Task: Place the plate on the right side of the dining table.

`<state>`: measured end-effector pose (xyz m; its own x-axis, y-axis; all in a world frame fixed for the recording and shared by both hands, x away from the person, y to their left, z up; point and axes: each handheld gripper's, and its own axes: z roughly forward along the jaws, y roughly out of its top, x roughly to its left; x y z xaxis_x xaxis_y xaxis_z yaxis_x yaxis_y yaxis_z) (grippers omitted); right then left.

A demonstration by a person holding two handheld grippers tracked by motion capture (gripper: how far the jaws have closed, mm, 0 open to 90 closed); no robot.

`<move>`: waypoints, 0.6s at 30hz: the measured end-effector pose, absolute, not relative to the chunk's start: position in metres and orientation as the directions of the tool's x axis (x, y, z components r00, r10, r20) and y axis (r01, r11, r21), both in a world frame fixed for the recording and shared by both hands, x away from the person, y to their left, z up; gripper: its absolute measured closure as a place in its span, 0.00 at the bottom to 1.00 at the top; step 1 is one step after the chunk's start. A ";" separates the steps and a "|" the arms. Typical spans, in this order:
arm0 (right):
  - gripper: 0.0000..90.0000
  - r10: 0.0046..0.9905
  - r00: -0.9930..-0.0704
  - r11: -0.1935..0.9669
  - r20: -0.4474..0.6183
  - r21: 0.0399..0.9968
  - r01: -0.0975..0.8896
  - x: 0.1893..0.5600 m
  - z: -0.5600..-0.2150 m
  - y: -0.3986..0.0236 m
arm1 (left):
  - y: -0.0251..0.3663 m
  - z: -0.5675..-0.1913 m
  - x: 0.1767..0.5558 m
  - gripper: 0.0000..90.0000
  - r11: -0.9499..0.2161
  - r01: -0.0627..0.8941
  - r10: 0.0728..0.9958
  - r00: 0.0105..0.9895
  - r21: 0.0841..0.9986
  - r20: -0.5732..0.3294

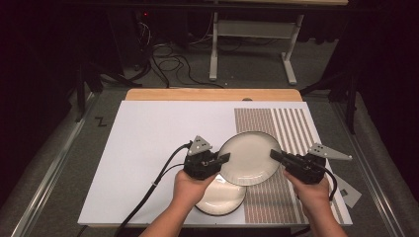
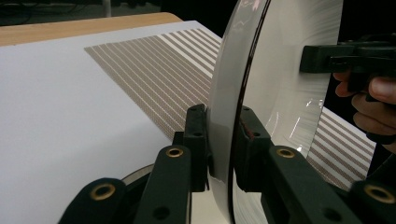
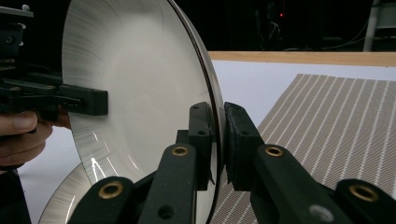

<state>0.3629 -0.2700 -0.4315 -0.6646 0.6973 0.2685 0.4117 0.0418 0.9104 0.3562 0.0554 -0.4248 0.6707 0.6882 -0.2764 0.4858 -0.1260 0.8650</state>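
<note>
Upper plate: we see a white plate with a dark rim held between the two claws, above the worktop.
Left claw: we find the left claw closed on the plate's left rim; in the left gripper view its two jaws pinch the rim edge-on, one pad on each face.
Right claw: we find the right claw closed on the opposite rim; in the right gripper view the rim sits squeezed between its jaws.
Plate relative to claws: we note it spans the gap between them, each claw biting only the outer edge.
Lower plate: we see a second plate resting on the worktop, below the left claw and partly under the person's left hand.
Striped mat: we see a striped mat beneath and beyond the right claw.
</note>
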 end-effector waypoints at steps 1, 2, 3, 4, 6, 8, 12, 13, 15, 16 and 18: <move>0.93 0.699 -0.662 0.039 0.271 0.910 0.413 0.363 -0.432 -0.272 | 0.052 -0.425 0.358 0.86 -0.129 0.484 0.688 0.672 0.865 -0.274; 0.93 0.704 -0.657 0.036 0.270 0.910 0.412 0.363 -0.432 -0.275 | 0.049 -0.425 0.359 0.86 -0.131 0.486 0.688 0.672 0.864 -0.274; 0.93 0.708 -0.652 0.033 0.270 0.910 0.413 0.363 -0.432 -0.277 | 0.047 -0.425 0.360 0.85 -0.133 0.488 0.686 0.673 0.863 -0.275; 0.93 0.710 -0.650 0.032 0.269 0.910 0.413 0.363 -0.432 -0.279 | 0.044 -0.425 0.362 0.85 -0.135 0.489 0.686 0.674 0.862 -0.275; 0.93 0.720 -0.642 0.029 0.264 0.913 0.408 0.363 -0.432 -0.284 | 0.038 -0.425 0.365 0.85 -0.137 0.492 0.684 0.675 0.860 -0.278; 0.93 0.727 -0.635 0.025 0.263 0.913 0.407 0.363 -0.432 -0.288 | 0.033 -0.426 0.368 0.85 -0.139 0.497 0.682 0.675 0.856 -0.281; 0.93 0.745 -0.614 0.015 0.262 0.913 0.408 0.364 -0.433 -0.297 | 0.022 -0.427 0.375 0.84 -0.150 0.502 0.684 0.675 0.852 -0.277; 0.93 0.749 -0.609 0.013 0.261 0.913 0.408 0.364 -0.434 -0.299 | 0.020 -0.427 0.376 0.84 -0.152 0.504 0.684 0.674 0.850 -0.278; 0.93 0.752 -0.605 0.008 0.263 0.913 0.408 0.365 -0.434 -0.303 | 0.015 -0.428 0.380 0.84 -0.155 0.511 0.684 0.673 0.845 -0.282; 0.93 0.755 -0.601 0.007 0.261 0.913 0.407 0.365 -0.434 -0.305 | 0.013 -0.428 0.382 0.83 -0.157 0.514 0.684 0.673 0.843 -0.283; 0.93 0.764 -0.590 0.003 0.262 0.913 0.409 0.365 -0.435 -0.309 | 0.007 -0.428 0.385 0.83 -0.166 0.513 0.683 0.676 0.842 -0.277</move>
